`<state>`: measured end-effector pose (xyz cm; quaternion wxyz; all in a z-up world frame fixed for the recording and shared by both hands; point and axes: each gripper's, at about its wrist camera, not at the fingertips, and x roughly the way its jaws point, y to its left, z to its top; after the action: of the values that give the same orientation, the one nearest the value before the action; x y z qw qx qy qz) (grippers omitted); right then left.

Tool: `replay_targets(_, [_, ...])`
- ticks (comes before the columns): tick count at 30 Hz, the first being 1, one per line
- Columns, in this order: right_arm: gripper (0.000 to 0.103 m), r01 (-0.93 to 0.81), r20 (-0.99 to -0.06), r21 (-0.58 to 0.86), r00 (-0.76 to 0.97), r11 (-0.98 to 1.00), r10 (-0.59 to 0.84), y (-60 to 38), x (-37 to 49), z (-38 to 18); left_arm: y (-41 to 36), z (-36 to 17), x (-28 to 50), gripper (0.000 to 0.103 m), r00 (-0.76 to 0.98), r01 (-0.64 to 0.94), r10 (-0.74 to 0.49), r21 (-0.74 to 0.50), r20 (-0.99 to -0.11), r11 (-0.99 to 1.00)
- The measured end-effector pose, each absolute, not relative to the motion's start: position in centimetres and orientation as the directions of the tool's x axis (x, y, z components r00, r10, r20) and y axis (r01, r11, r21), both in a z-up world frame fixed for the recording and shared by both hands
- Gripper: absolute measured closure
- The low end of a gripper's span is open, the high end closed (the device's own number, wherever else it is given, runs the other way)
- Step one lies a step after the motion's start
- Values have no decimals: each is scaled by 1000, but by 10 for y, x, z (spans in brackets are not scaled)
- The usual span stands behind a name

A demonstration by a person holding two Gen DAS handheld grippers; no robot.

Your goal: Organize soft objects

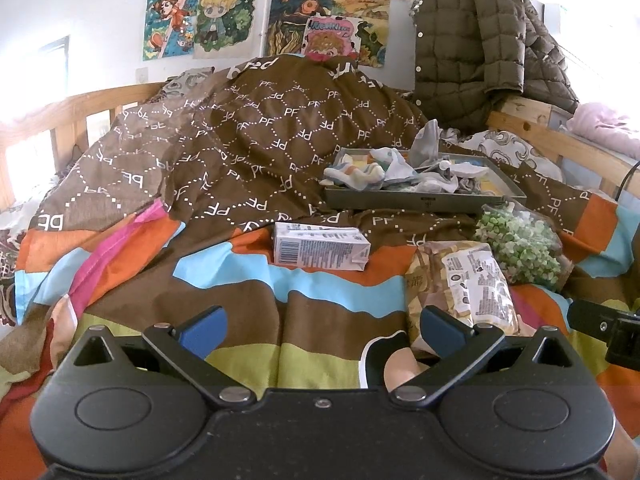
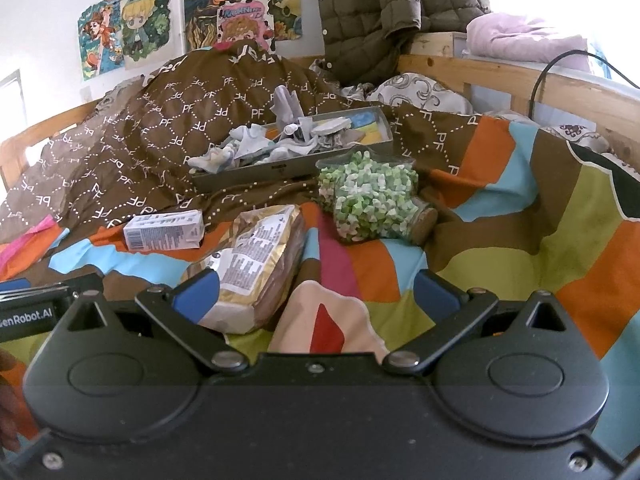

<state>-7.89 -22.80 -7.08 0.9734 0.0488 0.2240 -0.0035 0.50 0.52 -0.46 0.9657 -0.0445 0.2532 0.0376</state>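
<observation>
Lying beyond both spread jaws, socks (image 1: 384,174) fill the tray (image 1: 420,201).

The letters "PF" repeat in white, some mirrored, across the brown quilt (image 1: 260,128) ahead of the tongs. A black bar (image 2: 28,314) at the far left of the right tongs reads "enRobot.AI". The carton (image 1: 320,246) shows a barcode; its small print, like the packet's (image 2: 256,256), seems unreadable.

A quilted jacket (image 1: 476,40) hangs beside cartoon posters (image 1: 224,20) above.
</observation>
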Motion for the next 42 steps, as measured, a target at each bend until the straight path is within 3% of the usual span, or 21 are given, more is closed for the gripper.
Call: replay_targets(42, [1, 28, -439, 93, 898, 995, 15, -228, -79, -71, 5, -8, 6, 1, 863, -97, 48, -71, -503, 993])
